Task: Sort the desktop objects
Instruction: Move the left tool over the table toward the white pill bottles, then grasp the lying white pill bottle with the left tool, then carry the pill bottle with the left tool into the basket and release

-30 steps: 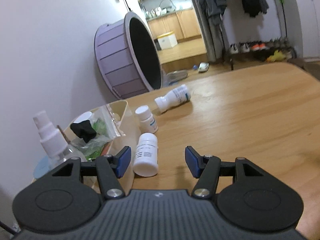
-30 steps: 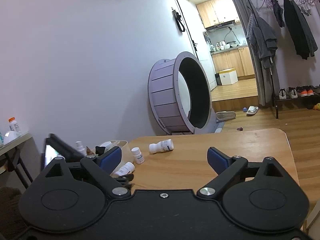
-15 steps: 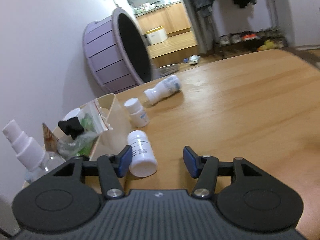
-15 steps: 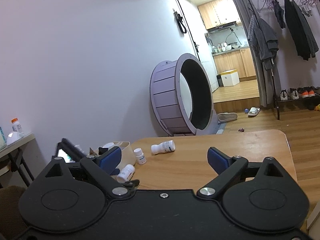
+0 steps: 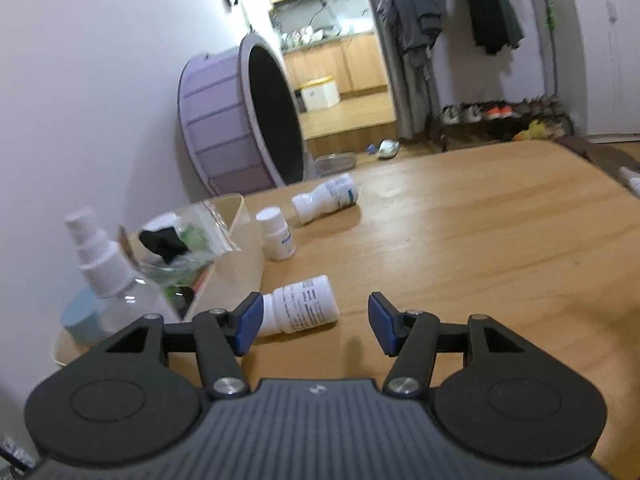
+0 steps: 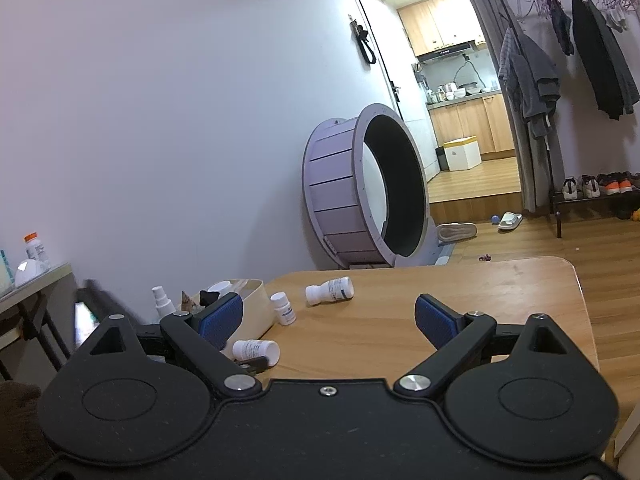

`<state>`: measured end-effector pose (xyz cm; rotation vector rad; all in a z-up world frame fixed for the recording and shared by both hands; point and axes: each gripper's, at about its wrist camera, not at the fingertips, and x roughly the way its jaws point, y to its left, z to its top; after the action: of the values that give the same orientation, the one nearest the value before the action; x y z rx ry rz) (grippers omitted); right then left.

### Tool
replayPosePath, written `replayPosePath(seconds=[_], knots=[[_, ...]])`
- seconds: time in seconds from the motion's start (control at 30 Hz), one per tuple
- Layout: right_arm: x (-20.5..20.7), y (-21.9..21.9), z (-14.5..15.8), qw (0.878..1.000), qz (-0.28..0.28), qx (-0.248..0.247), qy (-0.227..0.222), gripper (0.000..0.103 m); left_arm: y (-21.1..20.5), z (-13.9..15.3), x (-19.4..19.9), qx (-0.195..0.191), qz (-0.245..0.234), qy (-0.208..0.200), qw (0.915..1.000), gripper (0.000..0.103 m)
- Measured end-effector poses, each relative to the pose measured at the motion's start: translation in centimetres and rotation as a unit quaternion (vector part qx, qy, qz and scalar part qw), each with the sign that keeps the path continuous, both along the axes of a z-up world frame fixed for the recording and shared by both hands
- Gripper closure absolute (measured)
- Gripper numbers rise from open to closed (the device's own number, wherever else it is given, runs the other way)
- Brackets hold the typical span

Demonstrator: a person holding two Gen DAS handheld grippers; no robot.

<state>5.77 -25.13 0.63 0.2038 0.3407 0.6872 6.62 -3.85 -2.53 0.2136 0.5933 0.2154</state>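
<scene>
We see the left hand-held gripper (image 5: 314, 322) low over the wooden tabletop (image 5: 480, 248), jaws apart and opening a little, pads pressing on nothing. A white pill bottle (image 5: 300, 306) lies on its side just past the fingertips; its cap end sits right by the left blue pad (image 5: 249, 322), but we cannot tell if they touch. The rest of the bottle reaches into the gap between the pads.

A second small white bottle (image 5: 276, 234) stands upright farther back, just beside the cream bin (image 5: 240, 248). A third white bottle (image 5: 326, 204) lies on its side beyond that, near the far edge of the tabletop.

The bin holds a clear plastic bag (image 5: 192, 236) with green and black bits in it. A clear spray bottle (image 5: 108, 272) with a white pump stands at the near left end of the bin, with a light blue round thing (image 5: 80, 316) beside it. We cannot tell whether these two sit inside the bin or next to it.

The right hand-held gripper (image 6: 328, 316) sits higher and back from the tabletop edge, jaws wide apart, nothing between them. From the right wrist view the three bottles and bin show at lower left. A purple wheel (image 6: 360, 188) stands on the floor against the wall behind the tabletop.
</scene>
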Motion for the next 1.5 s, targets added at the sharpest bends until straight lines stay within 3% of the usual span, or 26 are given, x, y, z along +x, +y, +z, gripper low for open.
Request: replayPosePath(seconds=[0.1, 0.23, 0.47, 0.7, 0.8, 0.87, 1.13, 1.5], knots=[[0.0, -0.1, -0.1, 1.000, -0.001, -0.001, 0.003, 0.010, 0.3, -0.6, 0.9, 0.000, 0.013, 0.002, 0.9999, 0.045], [0.1, -0.2, -0.3, 1.000, -0.001, -0.003, 0.009, 0.010, -0.1, -1.5, 1.8, 0.027, 0.015, 0.010, 0.9995, 0.045], [-0.3, 0.0, -0.5, 1.000, 0.003, -0.011, 0.013, 0.010, 0.5, -1.8, 2.9, 0.014, 0.012, 0.009, 0.9998, 0.044], [0.0, 0.2, -0.5, 1.000, 0.003, -0.014, 0.018, 0.010, 2.0, -1.7, 3.7, -0.047, -0.011, 0.014, 0.9987, 0.045], [0.0, 0.2, -0.5, 1.000, 0.003, -0.014, 0.019, 0.010, 2.5, -1.8, 3.4, -0.068, -0.025, 0.011, 0.9973, 0.058], [0.0, 0.3, -0.4, 1.000, 0.004, -0.015, 0.019, 0.010, 2.8, -1.9, 3.3, -0.077, -0.033, 0.010, 0.9965, 0.058], [0.1, 0.1, -0.3, 1.000, 0.007, -0.012, 0.016, 0.010, 2.6, -0.9, 1.4, -0.102, -0.067, -0.017, 0.9924, 0.059], [0.2, 0.5, -0.3, 1.000, 0.009, 0.014, 0.014, 0.010, 2.2, 3.9, -4.9, -0.127, -0.136, -0.072, 0.9800, 0.059]])
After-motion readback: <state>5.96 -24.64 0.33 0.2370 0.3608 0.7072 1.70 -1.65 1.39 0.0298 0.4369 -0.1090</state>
